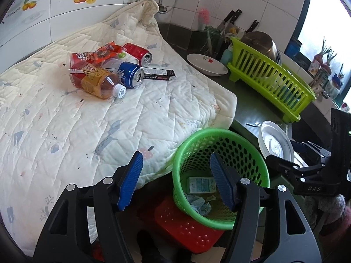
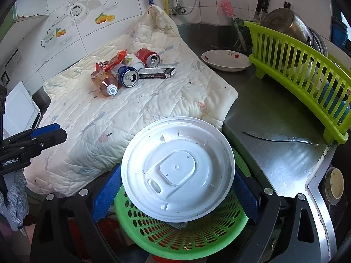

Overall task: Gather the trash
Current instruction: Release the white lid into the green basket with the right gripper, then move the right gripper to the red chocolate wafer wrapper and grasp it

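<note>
A pile of trash lies on the quilted pad (image 1: 65, 120): an amber bottle (image 1: 99, 83), a blue can (image 1: 131, 74), a red can (image 1: 138, 51), an orange wrapper (image 1: 103, 52) and a dark flat box (image 1: 158, 73). My left gripper (image 1: 175, 182) is open and empty above the green basket (image 1: 258, 166), which holds a small carton (image 1: 200, 185) and crumpled paper. My right gripper (image 2: 175, 192) is shut on a white round lid (image 2: 177, 168), held over the green basket (image 2: 182, 239). The trash pile also shows in the right wrist view (image 2: 125, 70).
A lime dish rack (image 1: 269, 76) with a metal pot stands at the right, a white bowl (image 1: 206, 64) beside it. A knife (image 2: 280, 138) lies on the steel counter. A red crate (image 1: 186, 228) sits under the basket. Knives stand by the tiled wall.
</note>
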`<state>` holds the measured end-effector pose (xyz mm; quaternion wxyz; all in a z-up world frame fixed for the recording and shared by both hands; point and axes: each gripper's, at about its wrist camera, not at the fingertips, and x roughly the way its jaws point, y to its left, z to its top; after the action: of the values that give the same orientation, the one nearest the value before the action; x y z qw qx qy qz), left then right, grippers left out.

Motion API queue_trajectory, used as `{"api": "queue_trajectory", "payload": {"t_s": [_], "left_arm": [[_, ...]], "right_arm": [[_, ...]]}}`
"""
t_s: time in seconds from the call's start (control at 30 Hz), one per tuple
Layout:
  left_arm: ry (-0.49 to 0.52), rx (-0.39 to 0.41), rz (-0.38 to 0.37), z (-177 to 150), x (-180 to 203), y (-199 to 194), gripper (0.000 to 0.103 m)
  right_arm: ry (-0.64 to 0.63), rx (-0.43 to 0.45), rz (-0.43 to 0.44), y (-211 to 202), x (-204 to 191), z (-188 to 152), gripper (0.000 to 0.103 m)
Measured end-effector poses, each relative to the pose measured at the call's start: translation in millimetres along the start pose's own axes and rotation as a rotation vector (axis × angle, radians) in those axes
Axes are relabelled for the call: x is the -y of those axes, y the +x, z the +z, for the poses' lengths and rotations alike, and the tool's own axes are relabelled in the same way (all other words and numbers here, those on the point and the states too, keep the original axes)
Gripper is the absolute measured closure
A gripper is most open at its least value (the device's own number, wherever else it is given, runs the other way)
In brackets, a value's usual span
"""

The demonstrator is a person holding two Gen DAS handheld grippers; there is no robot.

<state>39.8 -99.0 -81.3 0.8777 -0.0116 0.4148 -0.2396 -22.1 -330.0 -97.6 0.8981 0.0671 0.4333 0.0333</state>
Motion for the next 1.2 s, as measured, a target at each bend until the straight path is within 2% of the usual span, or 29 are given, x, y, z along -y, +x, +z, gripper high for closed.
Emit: {"api": "queue_trajectory", "payload": {"t_s": [0.27, 0.6, 0.97, 1.2], "left_arm": [[-0.033, 0.021, 0.015, 3.2, -13.0, -7.4, 0.029], [-0.092, 0.052, 0.059, 9.8, -39.7, -18.3, 0.028], [-0.181, 0.064, 0.109, 14.4, -83.9, -25.2, 0.028], [-0.214, 0.060, 0.130, 18.5, -110.2, -24.5, 0.028]], "right_arm": [[-0.004, -0.004, 0.010, -0.8, -8.3, -4.6, 0.010], [-0.023, 0.001, 0.031, -0.1, -18.1, 4.5, 0.010], [-0.079, 0.004, 0.061, 17.8, -46.9, 35.7, 0.010], [-0.117, 0.001, 0.094, 41.1, -75.4, 70.9, 0.010]]}}
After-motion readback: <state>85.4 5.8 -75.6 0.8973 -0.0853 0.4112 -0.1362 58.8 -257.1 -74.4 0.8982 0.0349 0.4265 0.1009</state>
